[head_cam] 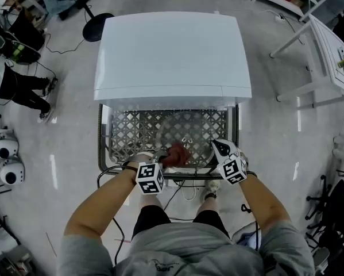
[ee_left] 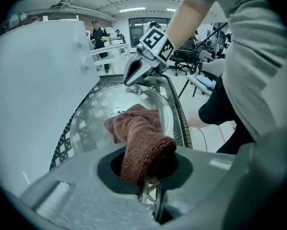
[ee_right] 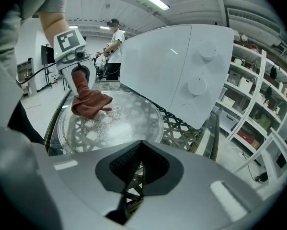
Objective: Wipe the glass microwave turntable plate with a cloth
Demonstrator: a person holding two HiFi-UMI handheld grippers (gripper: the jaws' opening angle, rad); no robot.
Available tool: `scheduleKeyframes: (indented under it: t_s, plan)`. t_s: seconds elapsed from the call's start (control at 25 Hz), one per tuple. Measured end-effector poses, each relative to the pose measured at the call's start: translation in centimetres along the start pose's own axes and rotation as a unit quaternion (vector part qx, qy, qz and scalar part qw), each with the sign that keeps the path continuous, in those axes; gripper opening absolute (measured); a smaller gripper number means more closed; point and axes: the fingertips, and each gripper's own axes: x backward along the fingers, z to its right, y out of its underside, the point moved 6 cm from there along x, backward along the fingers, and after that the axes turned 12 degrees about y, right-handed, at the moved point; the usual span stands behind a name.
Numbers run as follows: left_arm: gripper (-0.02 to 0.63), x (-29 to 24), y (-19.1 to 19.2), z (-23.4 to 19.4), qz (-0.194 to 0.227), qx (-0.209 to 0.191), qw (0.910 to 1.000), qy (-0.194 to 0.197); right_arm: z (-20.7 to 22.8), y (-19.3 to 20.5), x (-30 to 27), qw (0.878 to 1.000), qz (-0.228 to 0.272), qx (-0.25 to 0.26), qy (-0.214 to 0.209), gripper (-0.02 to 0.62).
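The round glass turntable plate (head_cam: 189,130) lies flat on a dark lattice shelf (head_cam: 128,134) in front of the white microwave (head_cam: 172,50). My left gripper (head_cam: 163,161) is shut on a red-brown cloth (head_cam: 175,153), which rests on the plate's near part. In the left gripper view the cloth (ee_left: 141,140) runs from the jaws onto the plate (ee_left: 100,111). My right gripper (head_cam: 216,148) is at the plate's near right rim, jaws shut with nothing seen between them. The right gripper view shows droplets on the plate (ee_right: 119,123), the cloth (ee_right: 89,103) and the left gripper (ee_right: 78,75).
The lattice shelf has a raised tube rim (ee_left: 177,110) on its near side. A person (head_cam: 16,85) stands at the far left, another (ee_right: 115,44) behind the microwave. White shelving (head_cam: 327,45) is at the right; cables (head_cam: 183,191) hang below the shelf.
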Motion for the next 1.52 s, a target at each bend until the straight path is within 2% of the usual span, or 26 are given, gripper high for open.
scheduleKeyframes:
  t_s: [0.24, 0.4, 0.52, 0.72, 0.84, 0.96, 1.16, 1.52]
  plan:
    - [0.055, 2.1, 3.1, -0.2, -0.009, 0.024, 0.9996, -0.01, 0.0, 0.0, -0.1, 1.0, -0.006, 0.004, 0.001, 0.006]
    - [0.055, 3.2, 3.7, -0.3, 0.005, 0.046, 0.9987, -0.023, 0.0, 0.0, 0.0, 1.0, -0.008, 0.0, 0.003, 0.005]
    - [0.055, 4.0, 0.7, -0.2, 0.044, 0.036, 0.998, -0.026, 0.0, 0.0, -0.1, 1.0, -0.007, 0.001, 0.003, 0.005]
    - [0.055, 1.9, -7.5, 1.3, 0.097, -0.028, 0.9949, 0.002, -0.1, 0.0, -0.1, 1.0, -0.004, 0.002, 0.003, 0.005]
    - [0.055, -0.9, -11.3, 2.2, 0.104, -0.064, 0.9924, 0.017, -0.2, -0.2, -0.1, 1.0, -0.002, -0.002, 0.004, 0.005]
    - [0.055, -4.1, -13.3, 2.7, 0.088, -0.083, 0.9923, 0.025, -0.2, -0.2, 0.0, 1.0, 0.003, -0.001, 0.002, 0.005]
    - [0.055, -7.3, -12.4, 2.6, 0.043, -0.067, 0.996, 0.041, -0.1, -0.2, 0.1, 1.0, 0.009, -0.006, 0.004, 0.005]
    - [0.055, -5.8, -9.0, 2.6, 0.045, -0.013, 0.9973, 0.056, -0.1, 0.0, 0.1, 1.0, 0.01, -0.001, 0.0, 0.005]
